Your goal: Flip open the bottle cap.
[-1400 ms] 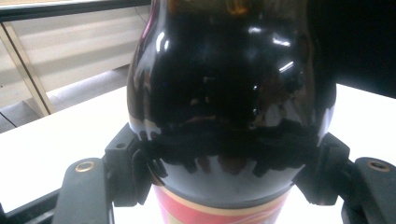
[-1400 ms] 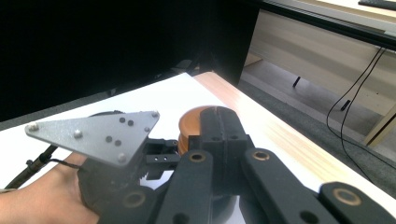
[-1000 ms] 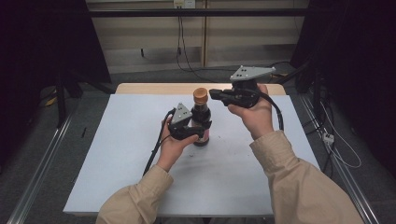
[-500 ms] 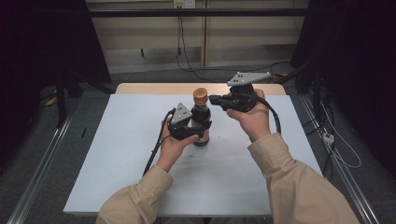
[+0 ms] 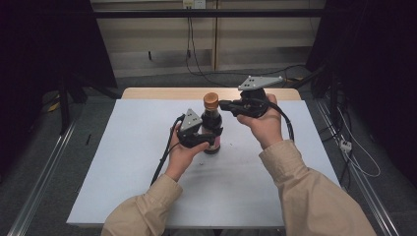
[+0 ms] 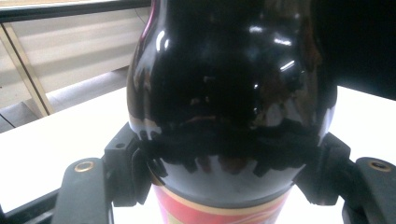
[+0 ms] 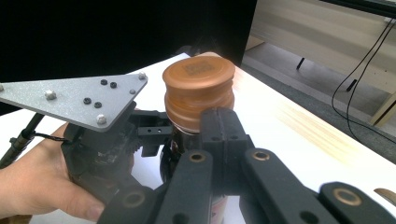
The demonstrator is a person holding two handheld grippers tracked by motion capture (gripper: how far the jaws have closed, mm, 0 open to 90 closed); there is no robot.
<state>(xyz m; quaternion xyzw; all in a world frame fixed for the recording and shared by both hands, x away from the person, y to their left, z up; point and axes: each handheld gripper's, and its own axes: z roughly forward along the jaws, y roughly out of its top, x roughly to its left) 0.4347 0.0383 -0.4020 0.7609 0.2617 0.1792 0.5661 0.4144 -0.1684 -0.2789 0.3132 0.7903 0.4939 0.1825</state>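
A dark glass bottle (image 5: 212, 127) with a brown cap (image 5: 211, 100) stands upright on the white table (image 5: 137, 167). My left gripper (image 5: 200, 140) is shut on the bottle's wide body (image 6: 233, 84), just above its red label (image 6: 219, 212); one pad (image 6: 128, 168) presses each side. My right gripper (image 5: 224, 104) is held level at the right of the cap, its jaws shut together with nothing between them. In the right gripper view the shut jaws (image 7: 219, 128) sit right in front of and slightly below the cap (image 7: 198, 88), and I cannot tell whether they touch it.
The table's far edge is a bare wooden strip (image 5: 162, 92). Black cables (image 5: 164, 157) trail from both grippers across the tabletop. Metal rails (image 5: 44, 172) run along the floor on both sides, and loose cables (image 5: 354, 152) lie on the floor at the right.
My right gripper has edged slightly down and toward the cap. The bottle and my left gripper have stayed in place.
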